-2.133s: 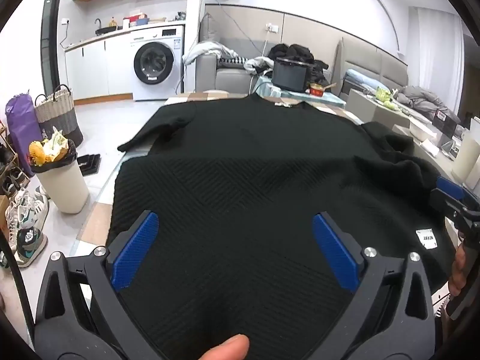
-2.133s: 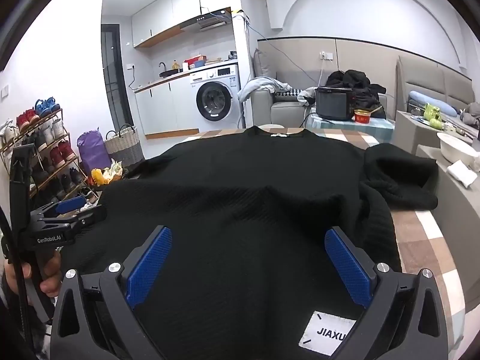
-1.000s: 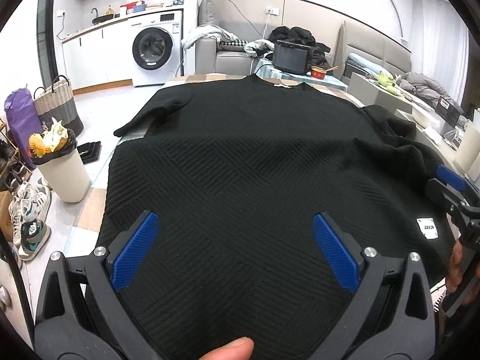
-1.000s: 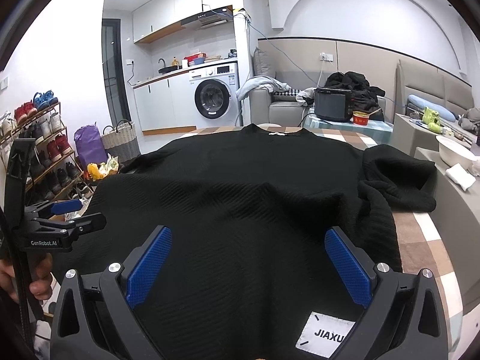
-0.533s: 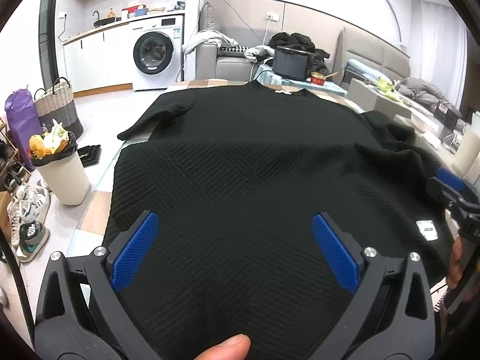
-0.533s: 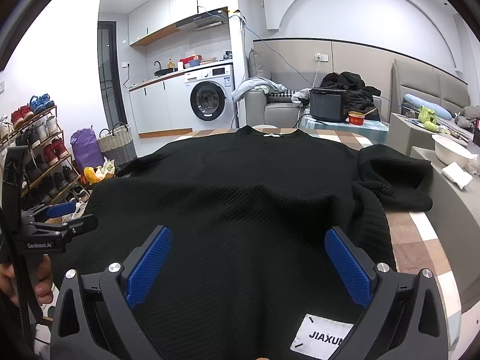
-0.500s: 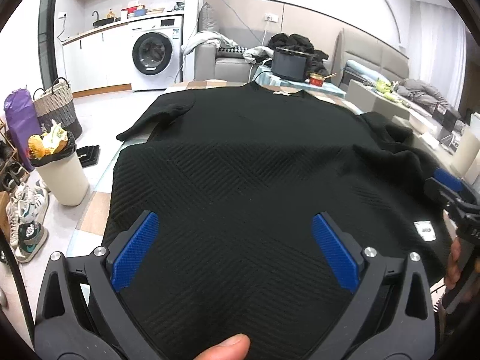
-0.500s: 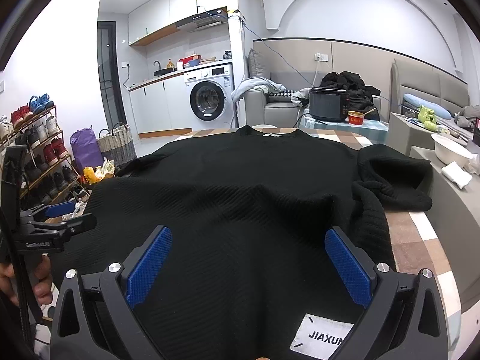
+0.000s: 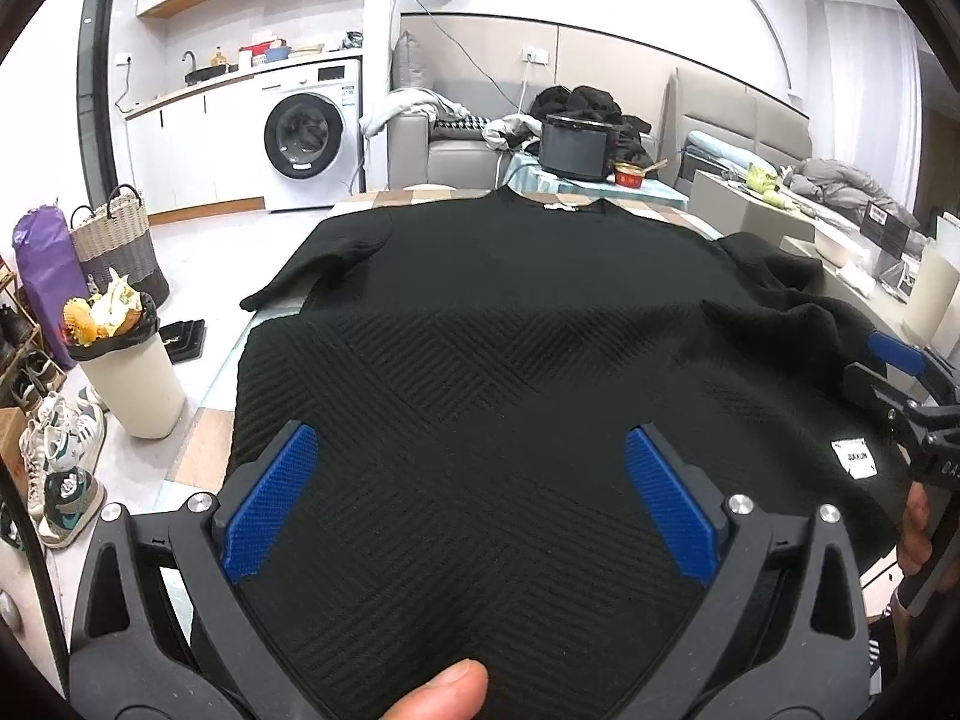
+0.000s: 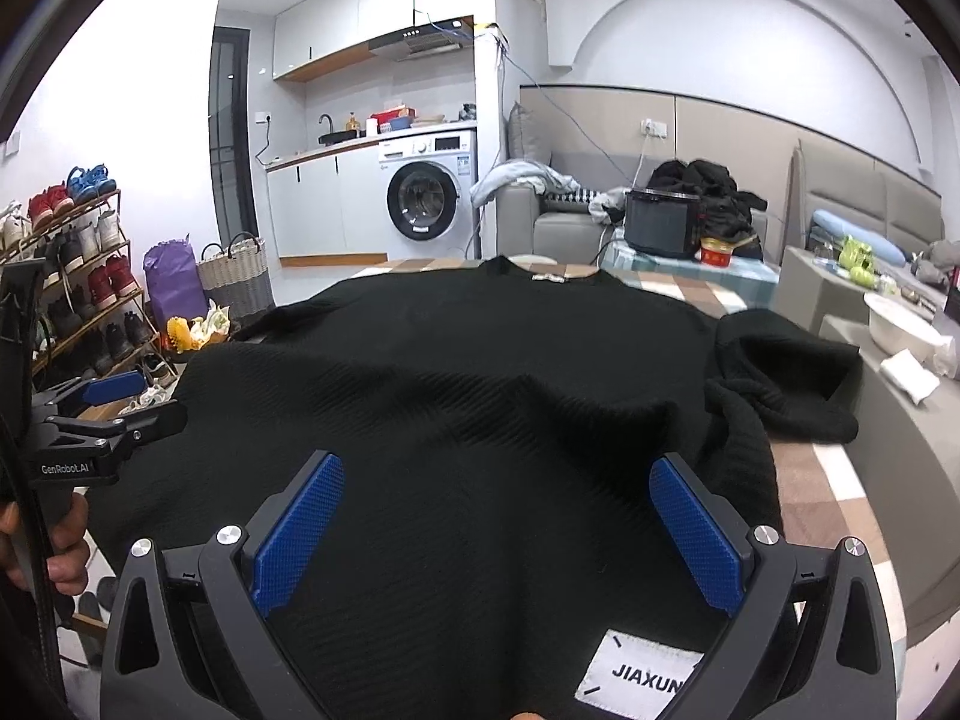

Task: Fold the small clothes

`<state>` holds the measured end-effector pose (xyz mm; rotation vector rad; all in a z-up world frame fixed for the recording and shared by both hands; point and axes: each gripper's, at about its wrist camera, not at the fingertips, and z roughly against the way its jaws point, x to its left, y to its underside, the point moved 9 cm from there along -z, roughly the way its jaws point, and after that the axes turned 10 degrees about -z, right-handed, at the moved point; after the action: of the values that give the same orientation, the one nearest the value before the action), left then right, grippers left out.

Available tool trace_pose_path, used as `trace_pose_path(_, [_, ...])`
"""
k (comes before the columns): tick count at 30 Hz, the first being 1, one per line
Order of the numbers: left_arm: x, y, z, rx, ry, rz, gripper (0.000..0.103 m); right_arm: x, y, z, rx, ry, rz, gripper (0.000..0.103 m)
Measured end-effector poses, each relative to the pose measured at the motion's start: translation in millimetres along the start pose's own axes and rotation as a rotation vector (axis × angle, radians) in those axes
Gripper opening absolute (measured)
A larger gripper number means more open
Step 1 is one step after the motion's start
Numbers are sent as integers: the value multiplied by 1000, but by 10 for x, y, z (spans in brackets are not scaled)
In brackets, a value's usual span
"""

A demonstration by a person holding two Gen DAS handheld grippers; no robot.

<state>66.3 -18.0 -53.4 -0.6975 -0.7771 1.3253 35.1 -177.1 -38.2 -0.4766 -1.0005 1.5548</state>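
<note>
One garment, two grippers, and a scatter of single household items.

One black textured knit sweater (image 9: 498, 372) with one white rectangular brand label (image 10: 641, 677); two black grippers with blue ribbed pads, left gripper (image 9: 471, 507) and right gripper (image 10: 495, 525); one white front-loading washing machine (image 10: 427, 198); one woven two-tone basket (image 9: 114, 243); one purple bag (image 10: 174, 288); one cream waste bin (image 9: 135, 384); one black cooker pot (image 10: 663, 221); one red bowl (image 10: 717, 252); shoes on the wooden rack (image 10: 66, 276), perhaps a dozen, too crowded to count.

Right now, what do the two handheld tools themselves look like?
Both match: the left tool and right tool have matte black plastic bodies, silver screws and two fingers lined with textured blue pads. The left tool's side reads GenRobot.AI in white. Bare hands hold them; no cables show.
</note>
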Motion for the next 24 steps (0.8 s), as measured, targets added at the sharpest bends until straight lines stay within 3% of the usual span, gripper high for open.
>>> trace_pose_path(10, [79,28,-59,17,11,21,102,-90,0,10,0,18,-21,103])
trace_pose_path(17, [220,19,-38,-8,-36,25,102,-78,24,23,11,10,-32,103])
trace_pose_path(24, [231,-7,-12,-20,-34,5,102,-82,31,27,20,19,-35,103])
